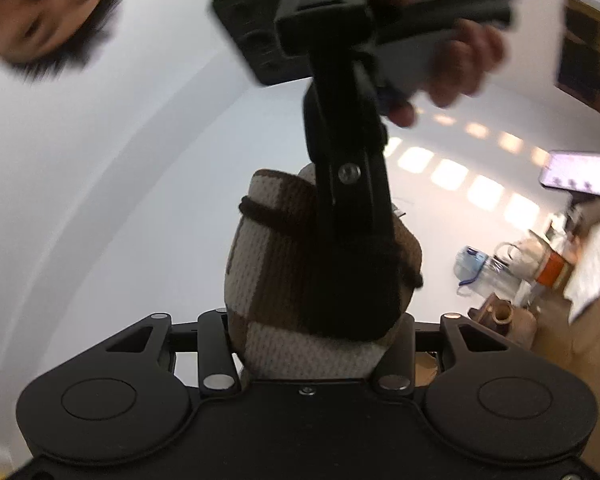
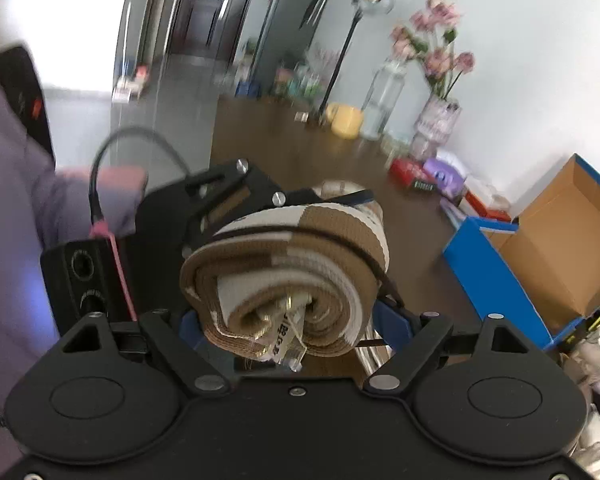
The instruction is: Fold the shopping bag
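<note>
The left claw point(image 1: 312, 320) clamps one end of the rolled brown-and-cream shopping bag point(image 1: 276, 264), held in mid-air, while the right claw point(image 2: 296, 320) grips the roll's other end, above the wooden floor point(image 2: 420, 224).

bags: one rolled shopping bag point(image 2: 288, 276) | grippers: two, left gripper point(image 1: 316, 320) and right gripper point(image 2: 296, 320) | vases of flowers: two point(image 2: 436, 128) | cardboard boxes: one point(image 2: 556, 248) | yellow containers: one point(image 2: 344, 120)
</note>
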{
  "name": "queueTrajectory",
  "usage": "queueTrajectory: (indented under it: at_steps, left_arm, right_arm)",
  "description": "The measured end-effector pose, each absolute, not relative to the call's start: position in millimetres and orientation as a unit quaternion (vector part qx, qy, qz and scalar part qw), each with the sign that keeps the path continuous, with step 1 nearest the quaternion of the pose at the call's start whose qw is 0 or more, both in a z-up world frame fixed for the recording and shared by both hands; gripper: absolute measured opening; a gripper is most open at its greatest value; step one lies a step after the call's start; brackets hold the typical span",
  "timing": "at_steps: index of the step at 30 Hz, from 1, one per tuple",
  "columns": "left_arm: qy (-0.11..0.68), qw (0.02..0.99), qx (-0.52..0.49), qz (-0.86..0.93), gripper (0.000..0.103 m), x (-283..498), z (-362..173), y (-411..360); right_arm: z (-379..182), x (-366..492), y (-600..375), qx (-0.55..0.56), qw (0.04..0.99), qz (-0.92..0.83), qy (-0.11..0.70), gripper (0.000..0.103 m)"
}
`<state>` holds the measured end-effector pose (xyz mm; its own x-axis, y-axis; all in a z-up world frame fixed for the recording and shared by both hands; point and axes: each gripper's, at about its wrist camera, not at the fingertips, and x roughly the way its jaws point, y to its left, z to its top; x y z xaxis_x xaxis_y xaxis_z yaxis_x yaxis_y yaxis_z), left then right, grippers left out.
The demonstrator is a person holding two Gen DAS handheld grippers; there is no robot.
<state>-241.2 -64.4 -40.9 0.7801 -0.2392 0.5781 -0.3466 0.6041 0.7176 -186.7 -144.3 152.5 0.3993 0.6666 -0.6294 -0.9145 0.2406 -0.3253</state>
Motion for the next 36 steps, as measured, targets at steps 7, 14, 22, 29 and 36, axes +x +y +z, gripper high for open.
queueTrajectory:
  at_steps: [7, 14, 22, 29, 36]
  left_arm:
    - [-0.351, 0.787, 0.508, 0.019, 0.044, -237.1, -48.7, -67.8]
    - [-0.307, 0.767, 0.563, -0.008, 0.046, -207.0, -30.8, -89.2]
    - [-0.264, 0.764, 0.585, -0.073, 0.046, -194.9, -43.9, -98.4]
    - [-0.322, 0.724, 0.599, -0.114, 0.045, -195.9, -64.7, -97.7]
    - [-0.369, 0.706, 0.598, -0.085, 0.040, -190.5, -71.5, -90.9]
  right_arm:
    - [138.0, -225.9, -140.0, -0.453, 0.747, 0.477, 0.096, 0.086]
    - [139.3, -224.0, -130.5, -0.473, 0.746, 0.456, 0.108, 0.086]
    - [121.5, -221.8, -124.9, -0.499, 0.755, 0.414, 0.102, 0.086]
    - [93.6, -223.4, -121.0, -0.528, 0.718, 0.444, 0.090, 0.097]
    - [105.6, -196.6, -128.6, -0.486, 0.694, 0.515, 0.126, 0.101]
